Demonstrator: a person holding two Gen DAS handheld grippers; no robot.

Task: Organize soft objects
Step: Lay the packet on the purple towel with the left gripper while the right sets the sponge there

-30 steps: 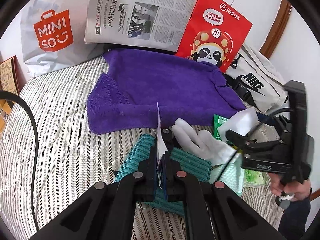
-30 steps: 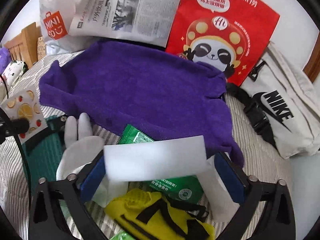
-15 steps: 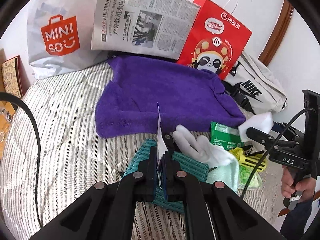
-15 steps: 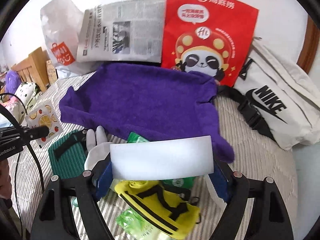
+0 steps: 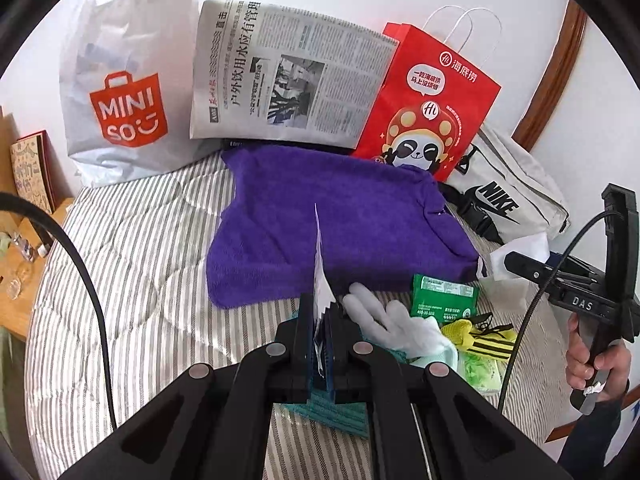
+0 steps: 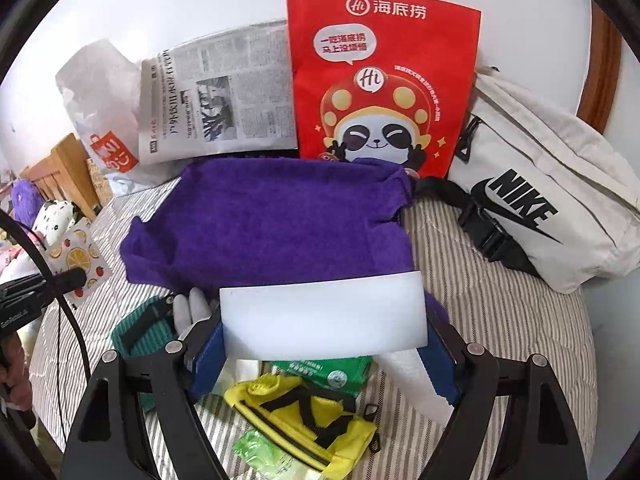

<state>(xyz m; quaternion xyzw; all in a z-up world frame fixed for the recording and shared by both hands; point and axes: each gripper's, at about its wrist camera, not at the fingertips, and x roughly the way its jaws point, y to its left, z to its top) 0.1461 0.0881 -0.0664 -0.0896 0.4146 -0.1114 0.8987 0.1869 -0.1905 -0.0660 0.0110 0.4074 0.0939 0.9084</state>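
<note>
My left gripper (image 5: 320, 320) is shut on a thin fruit-print packet (image 5: 321, 276), seen edge-on; its printed face shows in the right wrist view (image 6: 78, 258). My right gripper (image 6: 322, 344) is shut on a white sponge block (image 6: 322, 318), held above the bed; it also shows in the left wrist view (image 5: 520, 254). A purple towel (image 5: 332, 224) lies spread on the striped bed (image 5: 132, 280). In front of it lie a white glove (image 5: 392, 320), a teal cloth (image 6: 140, 330), a green packet (image 5: 444, 296) and a yellow pouch (image 6: 304, 416).
A Miniso bag (image 5: 124, 92), a newspaper (image 5: 280, 80), a red panda paper bag (image 5: 428, 108) and a white Nike bag (image 5: 508, 196) stand along the wall. A light green packet (image 6: 264, 456) lies at the near edge. A wooden bedside surface (image 5: 20, 256) is at left.
Both grippers have pulled back and risen from the pile, each still holding its object. The towel and the small items have not moved.
</note>
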